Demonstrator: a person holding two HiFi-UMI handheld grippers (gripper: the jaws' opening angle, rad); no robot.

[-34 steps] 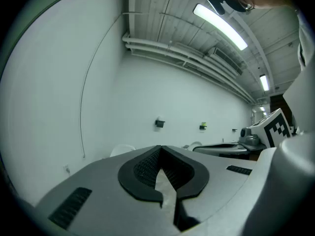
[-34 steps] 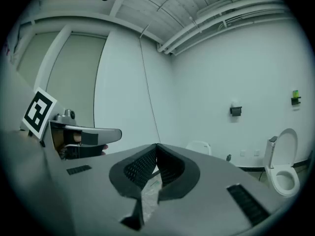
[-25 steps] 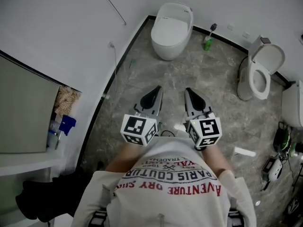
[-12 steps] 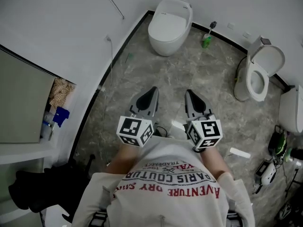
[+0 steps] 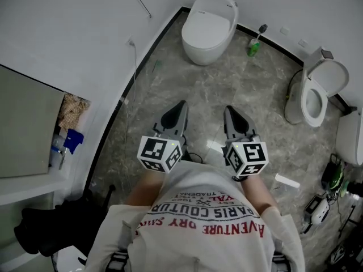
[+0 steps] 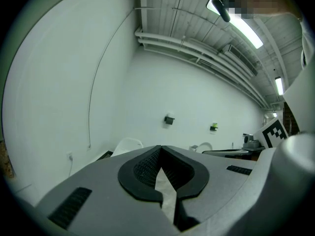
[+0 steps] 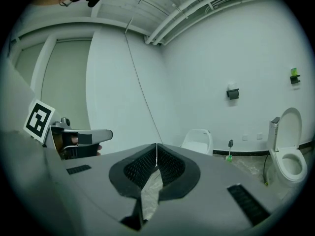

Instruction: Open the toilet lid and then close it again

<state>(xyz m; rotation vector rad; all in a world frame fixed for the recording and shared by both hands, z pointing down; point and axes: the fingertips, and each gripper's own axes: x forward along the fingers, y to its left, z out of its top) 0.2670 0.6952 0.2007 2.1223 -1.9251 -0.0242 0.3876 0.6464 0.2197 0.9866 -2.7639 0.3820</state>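
Observation:
A white toilet with its lid down [image 5: 209,28] stands against the far wall, well ahead of both grippers; it also shows in the right gripper view [image 7: 198,140] and as a pale shape in the left gripper view [image 6: 127,145]. A second toilet [image 5: 317,92] with its lid up stands at the right [image 7: 289,154]. My left gripper [image 5: 178,109] and right gripper [image 5: 231,113] are held side by side over the marble floor, close to the person's chest. Both point towards the far wall. Each is shut with nothing between the pads [image 6: 160,150] [image 7: 156,147].
A green bottle with a brush [image 5: 253,46] stands between the two toilets. A cabinet and shelf [image 5: 28,135] with small items fill the left side, with a black bag [image 5: 51,231] below. A white box [image 5: 286,181] and cabled devices [image 5: 320,205] lie on the floor at right.
Both grippers have shifted a little forward and lower, still side by side and shut. The head view has drifted slightly, so the lidded toilet sits a bit further right in it.

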